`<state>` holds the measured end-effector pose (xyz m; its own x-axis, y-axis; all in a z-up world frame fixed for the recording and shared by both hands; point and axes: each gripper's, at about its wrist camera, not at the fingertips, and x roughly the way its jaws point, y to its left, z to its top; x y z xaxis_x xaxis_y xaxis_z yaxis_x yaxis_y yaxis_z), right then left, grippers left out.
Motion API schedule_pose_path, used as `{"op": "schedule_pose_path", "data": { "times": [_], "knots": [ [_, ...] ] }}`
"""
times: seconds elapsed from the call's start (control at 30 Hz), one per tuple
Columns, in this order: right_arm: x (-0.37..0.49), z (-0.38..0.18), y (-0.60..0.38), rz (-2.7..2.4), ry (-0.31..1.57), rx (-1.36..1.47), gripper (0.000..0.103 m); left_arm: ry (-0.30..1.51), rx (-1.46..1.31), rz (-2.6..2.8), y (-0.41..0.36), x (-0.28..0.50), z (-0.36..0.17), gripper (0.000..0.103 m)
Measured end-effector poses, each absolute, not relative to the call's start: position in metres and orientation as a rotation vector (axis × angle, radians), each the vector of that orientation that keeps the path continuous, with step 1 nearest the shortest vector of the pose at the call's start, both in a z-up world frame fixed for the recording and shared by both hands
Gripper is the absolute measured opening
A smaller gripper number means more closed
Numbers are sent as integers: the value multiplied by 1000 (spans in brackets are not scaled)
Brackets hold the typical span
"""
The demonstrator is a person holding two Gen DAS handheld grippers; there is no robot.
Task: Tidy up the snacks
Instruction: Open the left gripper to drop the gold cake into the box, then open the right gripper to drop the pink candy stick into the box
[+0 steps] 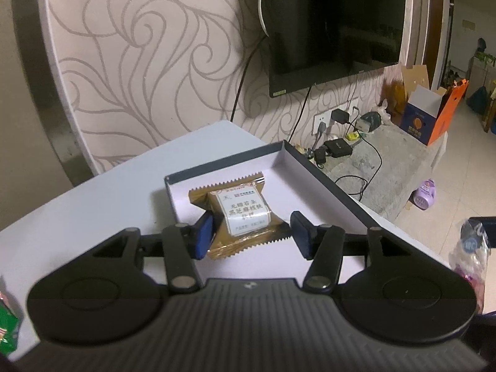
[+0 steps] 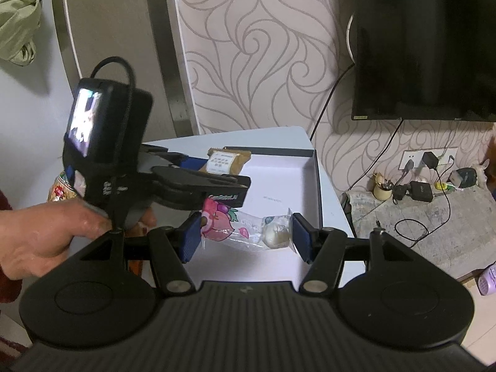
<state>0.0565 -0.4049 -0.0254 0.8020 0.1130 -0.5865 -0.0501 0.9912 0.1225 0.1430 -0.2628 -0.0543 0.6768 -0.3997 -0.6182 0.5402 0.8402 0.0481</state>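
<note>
A brown snack packet with a white label sits between my left gripper's blue pads, over the shallow dark-rimmed box with a white floor. The left pad touches the packet; a small gap shows at the right pad. In the right wrist view the same packet shows at the box's far left, with the left gripper at it. My right gripper is shut on a clear pink-printed snack bag holding a white ball, held above the box.
The box lies on a white table. A green packet sits at the table's left edge, another snack bag behind the left hand. A wall TV and a ledge with chargers and cables stand beyond.
</note>
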Motion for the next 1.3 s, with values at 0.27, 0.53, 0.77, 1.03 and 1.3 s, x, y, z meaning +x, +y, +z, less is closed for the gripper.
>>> {"op": "schedule_pose_path", "data": {
  "times": [0.27,0.53,0.77,1.03,1.3],
  "knots": [
    [63,-29,-412,87,645,109,66,607,251,-519,-266,143,-50,74],
    [83,-48,-408,119,703,86,66,564,224,-466,-220,124,-34,74],
    [107,-71,-397,103,767,67,77,563,210,-392,-169,109,-33,75],
    [112,-77,-388,48,762,75,91,588,173,-306,-110,103,-36,74],
    [102,-68,-377,18,718,138,92,580,148,-265,-63,97,-29,74]
  ]
}}
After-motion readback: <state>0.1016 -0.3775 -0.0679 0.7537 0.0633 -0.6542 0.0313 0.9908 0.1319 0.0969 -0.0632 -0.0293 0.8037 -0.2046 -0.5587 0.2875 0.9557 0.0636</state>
